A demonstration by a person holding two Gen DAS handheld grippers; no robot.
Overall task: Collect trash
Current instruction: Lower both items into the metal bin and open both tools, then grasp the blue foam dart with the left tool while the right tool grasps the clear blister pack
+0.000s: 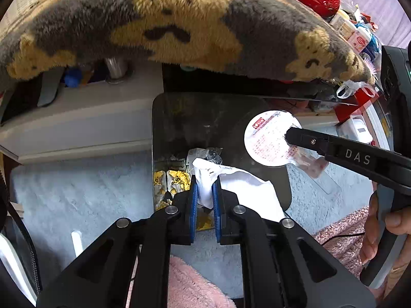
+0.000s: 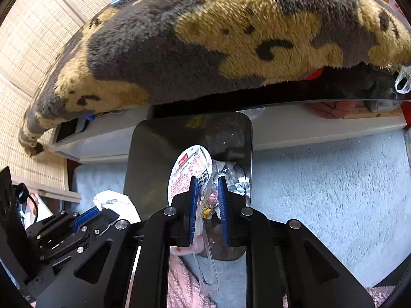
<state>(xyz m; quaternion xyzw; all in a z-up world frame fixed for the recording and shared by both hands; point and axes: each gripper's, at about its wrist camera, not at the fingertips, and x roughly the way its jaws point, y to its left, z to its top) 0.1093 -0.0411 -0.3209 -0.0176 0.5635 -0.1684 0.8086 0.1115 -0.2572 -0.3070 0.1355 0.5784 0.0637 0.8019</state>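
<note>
Trash is at the drop step: left tongs point(image 1: 205, 192) pinch a white tissue point(image 1: 231, 182), right tongs point(image 2: 208, 192) grip a peeled lid film point(image 2: 188, 169), both over the dark bin point(image 1: 164, 128) (already holding wrappers). Next, I judge: spread the tongs.

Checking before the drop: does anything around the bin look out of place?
Nothing spilled. The left gripper holds a white tissue and the right gripper a round lid, both over the trash bin.
</note>
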